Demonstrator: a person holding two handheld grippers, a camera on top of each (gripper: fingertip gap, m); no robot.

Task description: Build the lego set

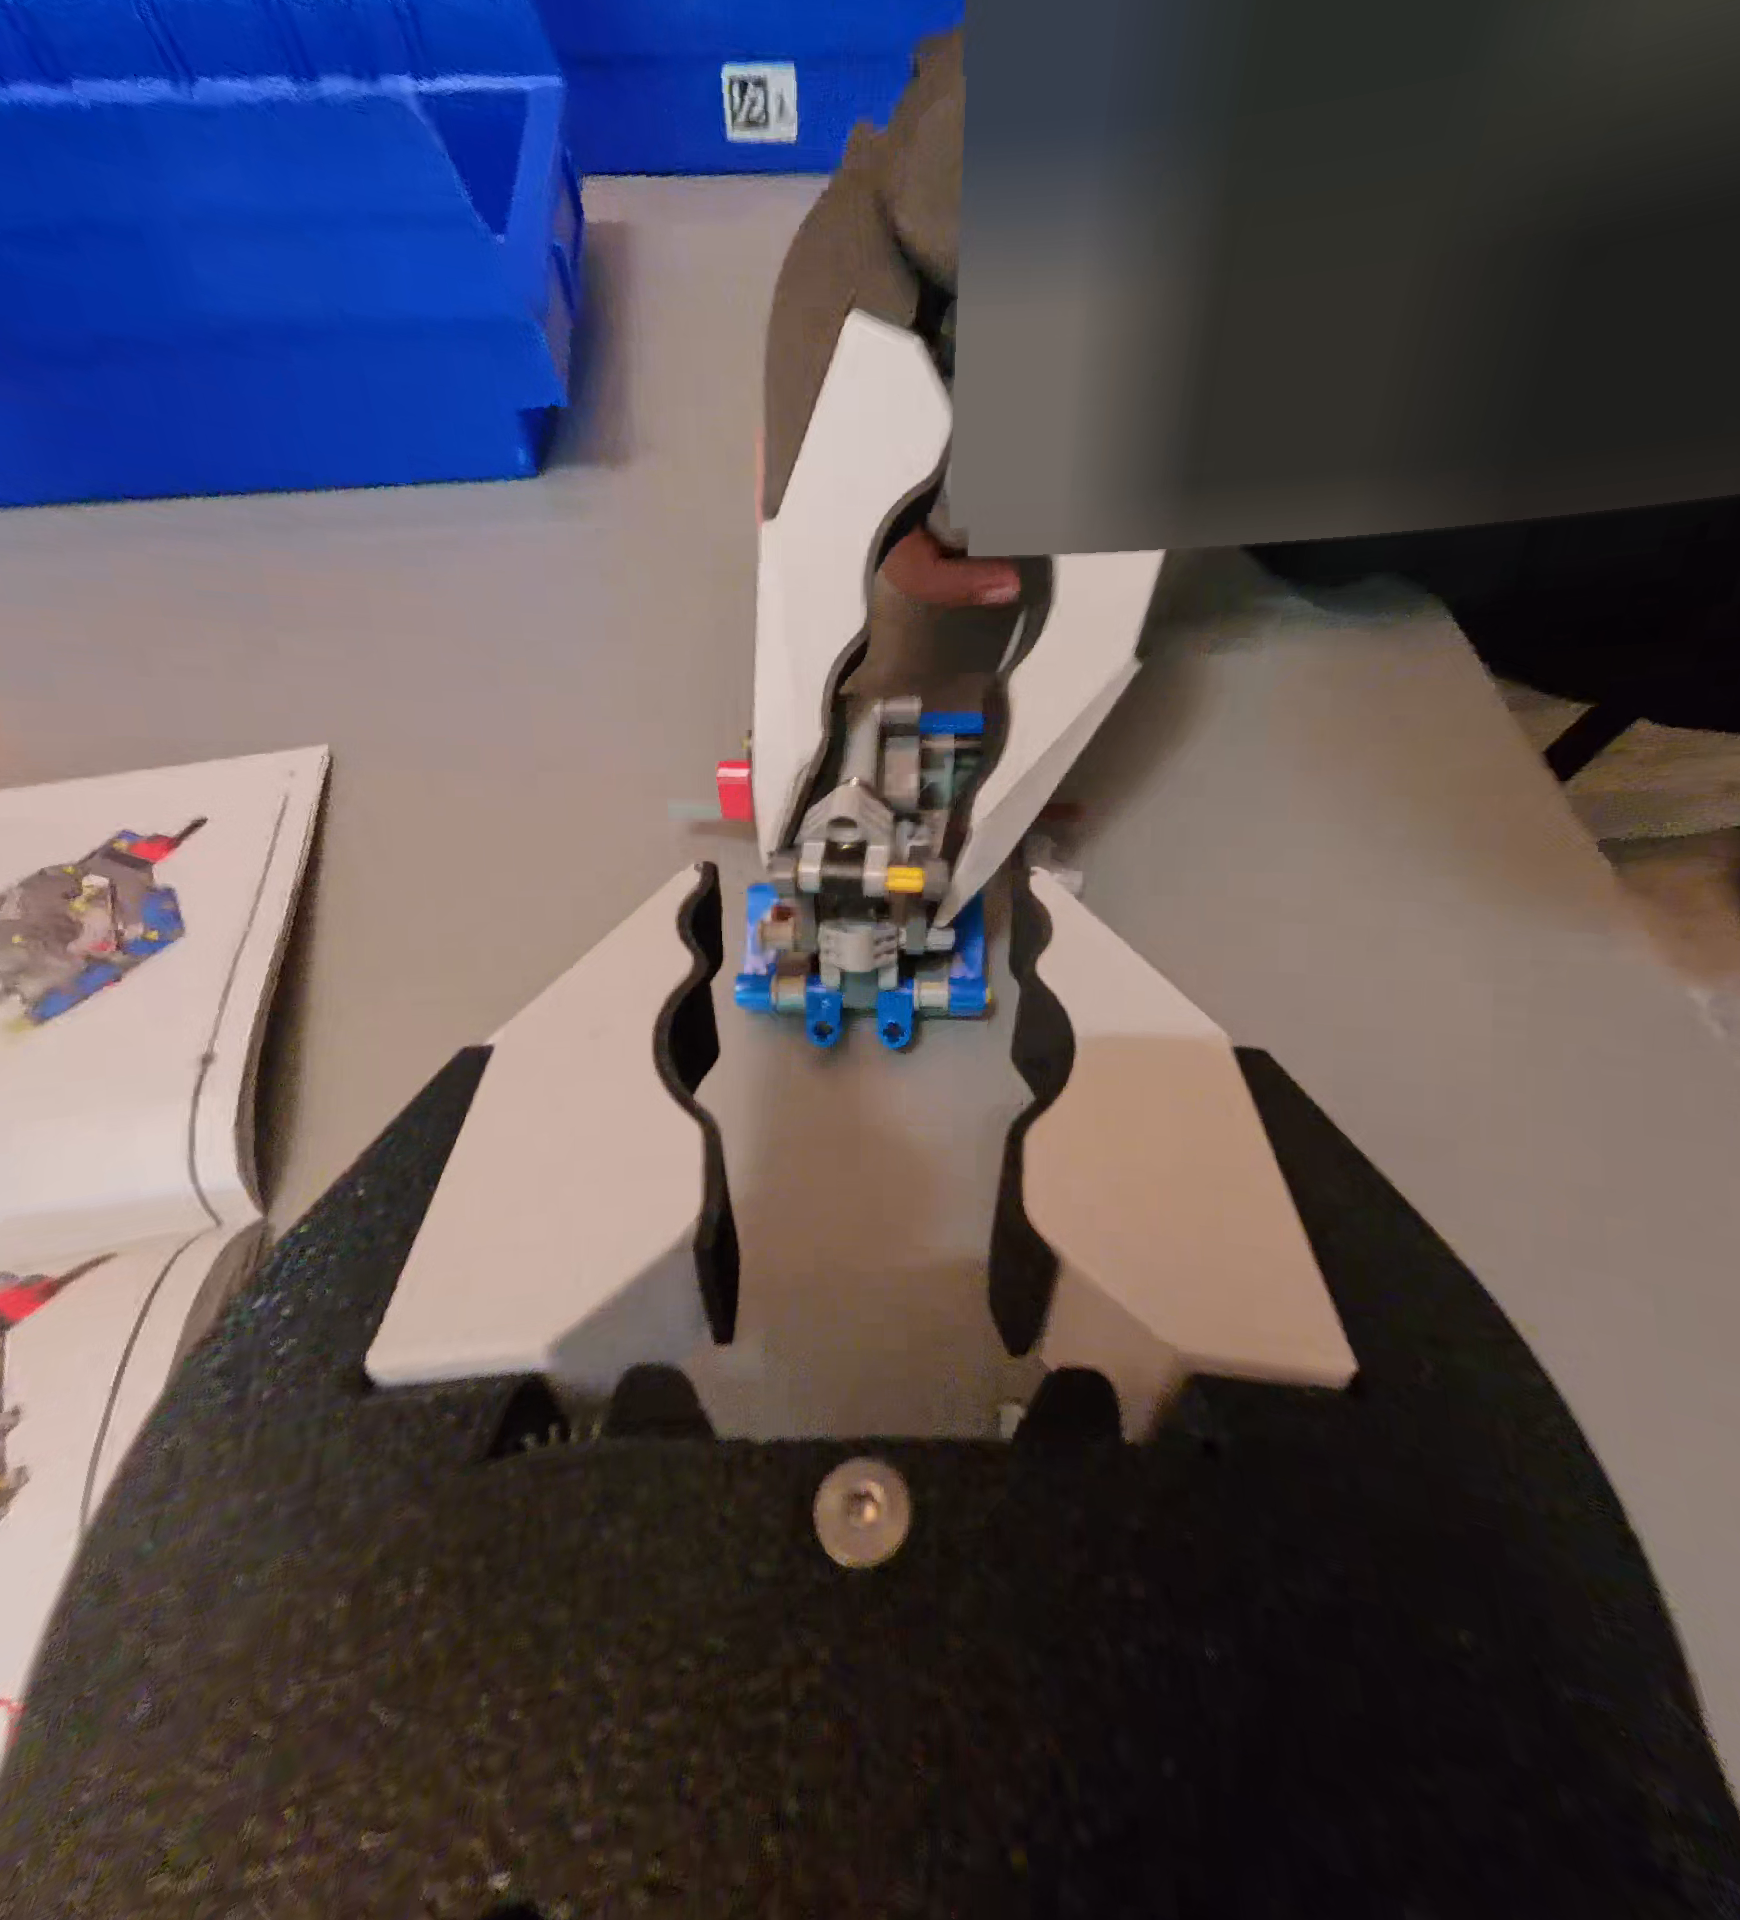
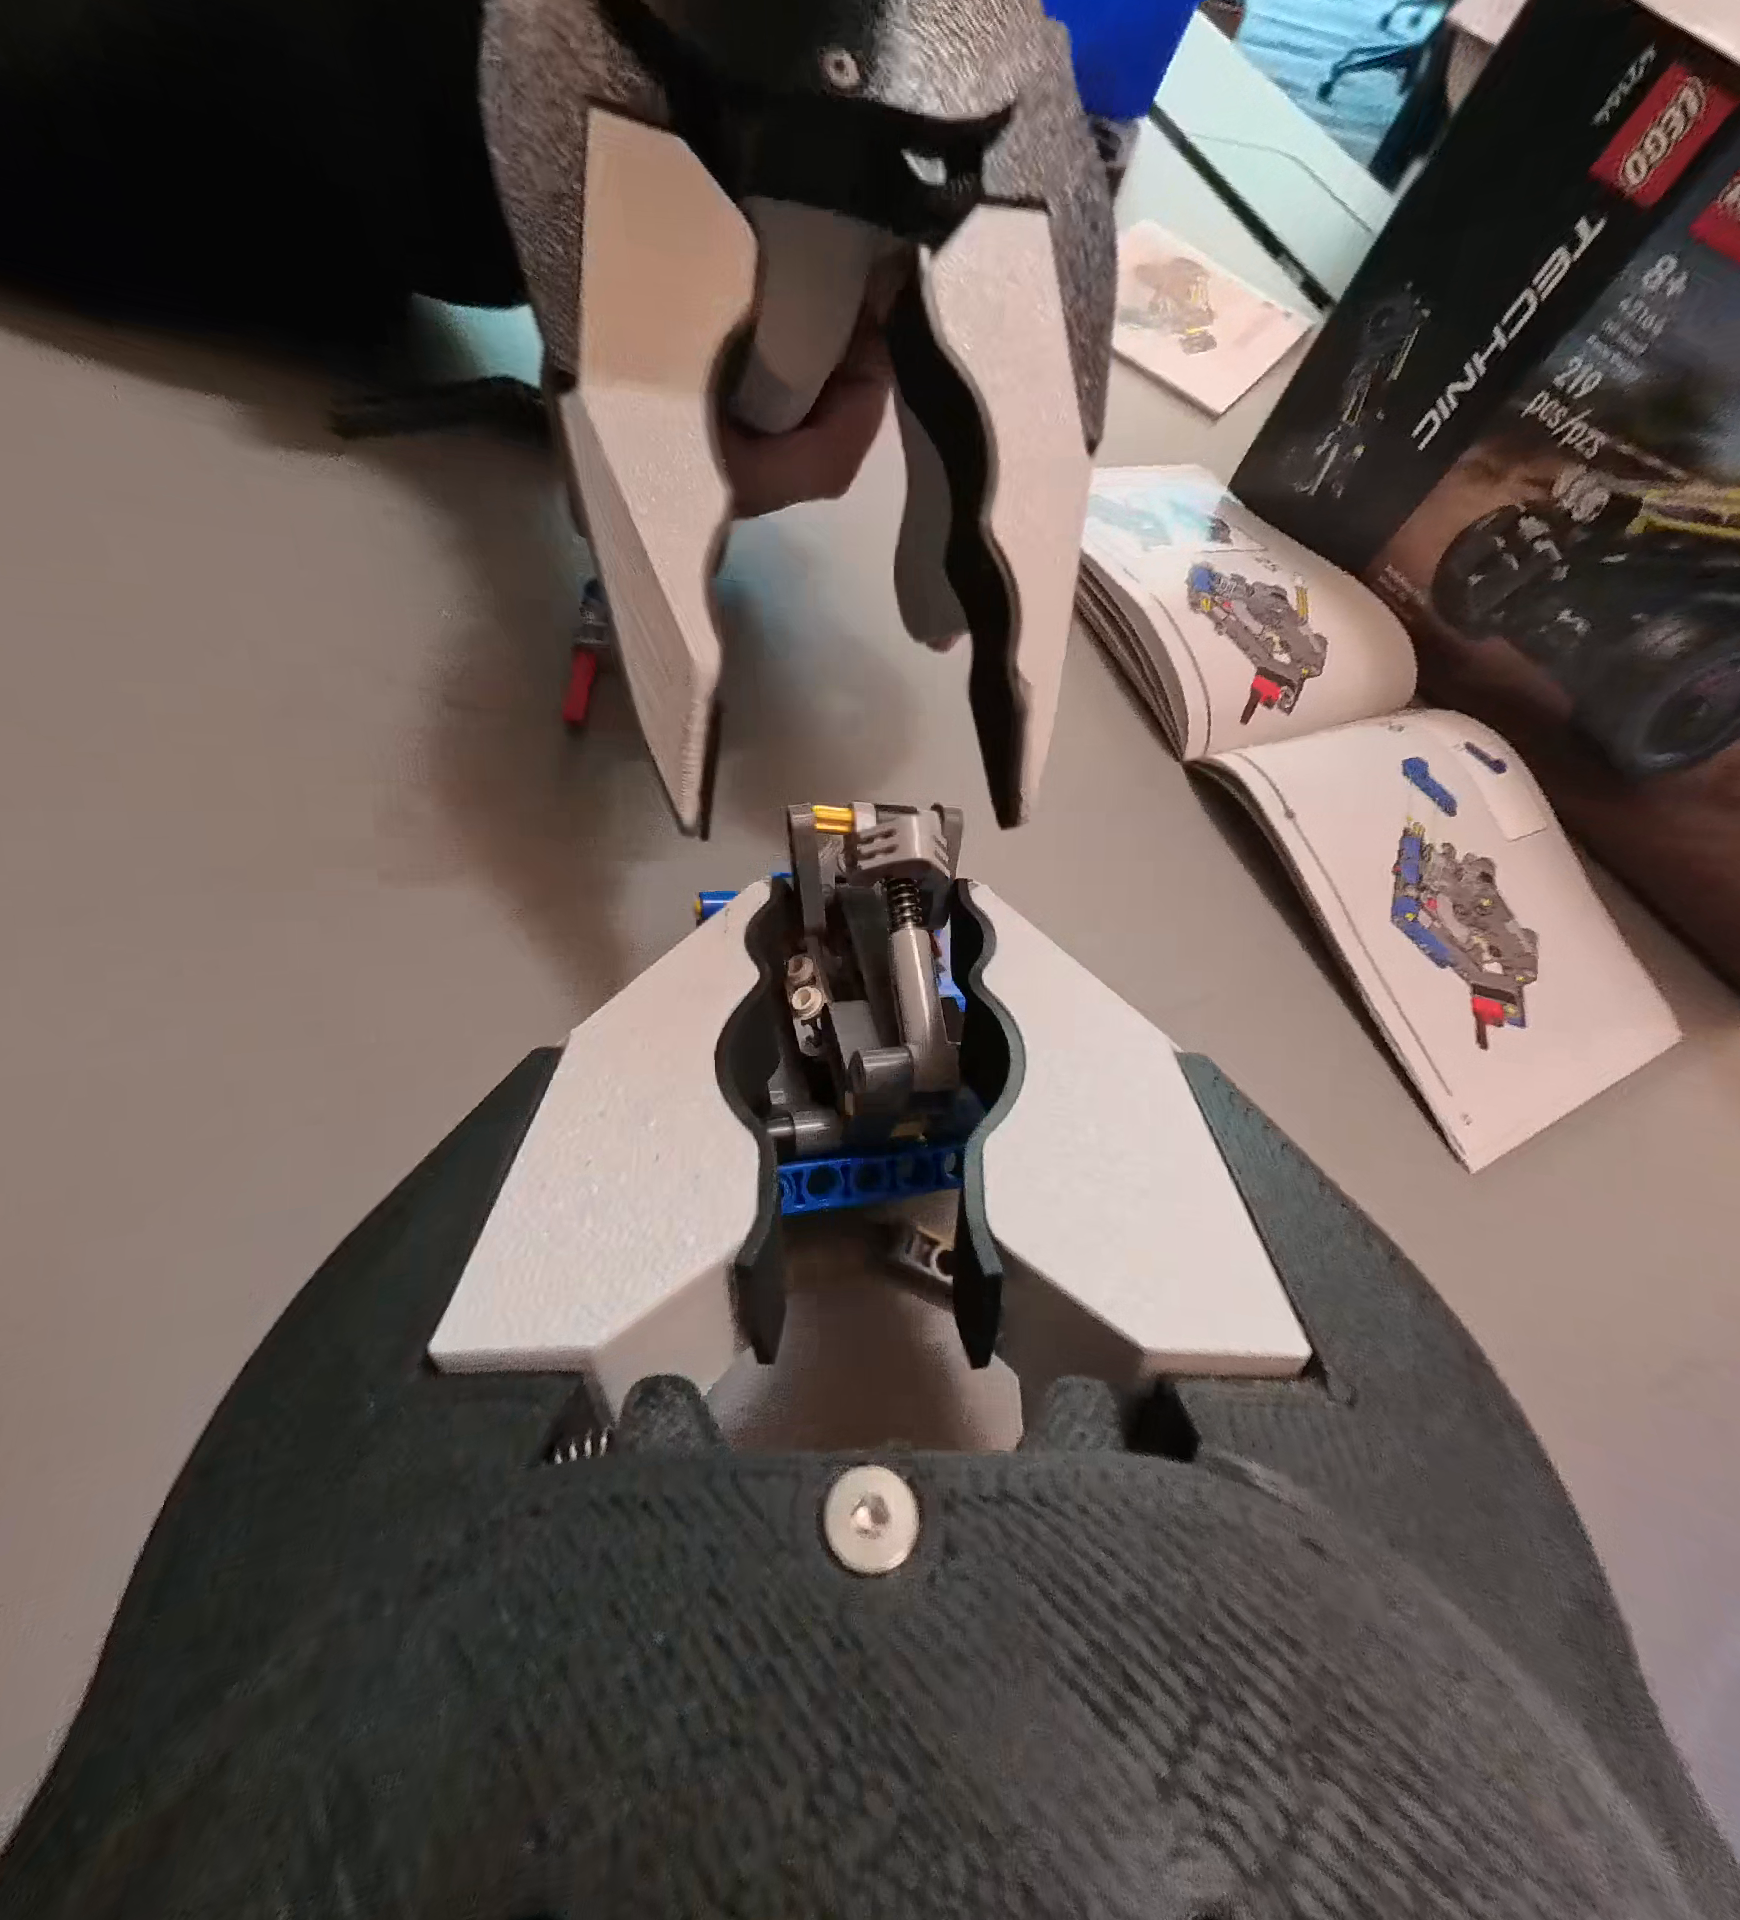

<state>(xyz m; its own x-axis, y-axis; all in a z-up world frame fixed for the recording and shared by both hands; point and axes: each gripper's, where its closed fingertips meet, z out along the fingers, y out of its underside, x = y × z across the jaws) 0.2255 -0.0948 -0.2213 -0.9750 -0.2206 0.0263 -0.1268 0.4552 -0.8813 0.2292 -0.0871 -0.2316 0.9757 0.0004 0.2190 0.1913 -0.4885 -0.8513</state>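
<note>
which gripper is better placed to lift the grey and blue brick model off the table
Right gripper: its fingers already close around the grey and blue brick model. The left gripper is open, short of it.

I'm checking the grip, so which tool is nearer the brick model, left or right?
Right. The right tool is closed around the brick model, its fingers against both sides. The left tool is open just short of it, fingers not touching.

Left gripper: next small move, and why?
Probably ease the left gripper slightly further over the grey-and-blue toy-brick assembly. Its open fingertips only flank the assembly's near end without touching, while the right gripper clamps it from the opposite side.
</note>
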